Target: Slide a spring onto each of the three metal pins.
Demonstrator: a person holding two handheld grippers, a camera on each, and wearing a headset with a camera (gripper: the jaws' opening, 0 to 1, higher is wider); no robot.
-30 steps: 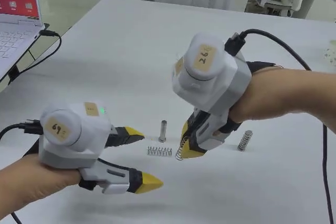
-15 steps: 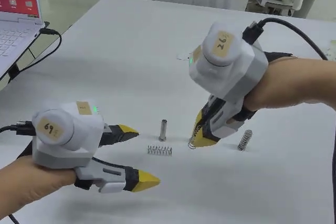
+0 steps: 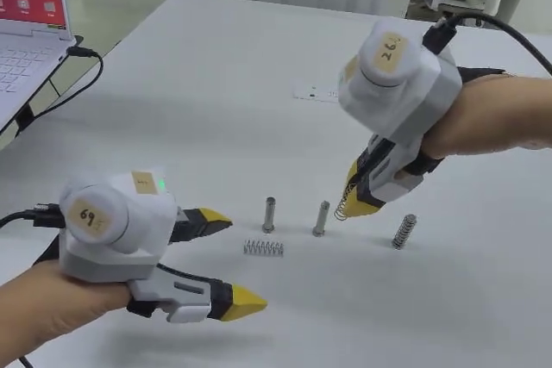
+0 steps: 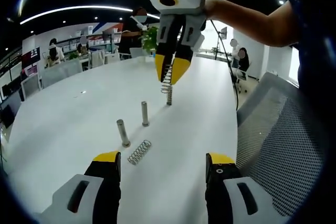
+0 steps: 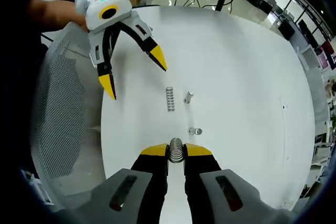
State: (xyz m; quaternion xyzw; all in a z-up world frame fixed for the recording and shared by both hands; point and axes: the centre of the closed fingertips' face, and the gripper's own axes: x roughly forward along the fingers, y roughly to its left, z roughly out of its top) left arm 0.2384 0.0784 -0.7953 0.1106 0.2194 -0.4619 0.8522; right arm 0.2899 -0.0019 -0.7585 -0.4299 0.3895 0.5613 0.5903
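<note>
Currently my right gripper [image 3: 359,205] clamps a spring [image 3: 343,208] just beside the middle pin [image 3: 321,218]. My left gripper [image 3: 241,262] stands released. A loose spring [image 3: 263,248] lies near the left pin [image 3: 269,214]. A third spring [image 3: 403,231] stands upright at the right.

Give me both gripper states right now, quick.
Left gripper: open, holding nothing.
Right gripper: closed on a spring.
</note>
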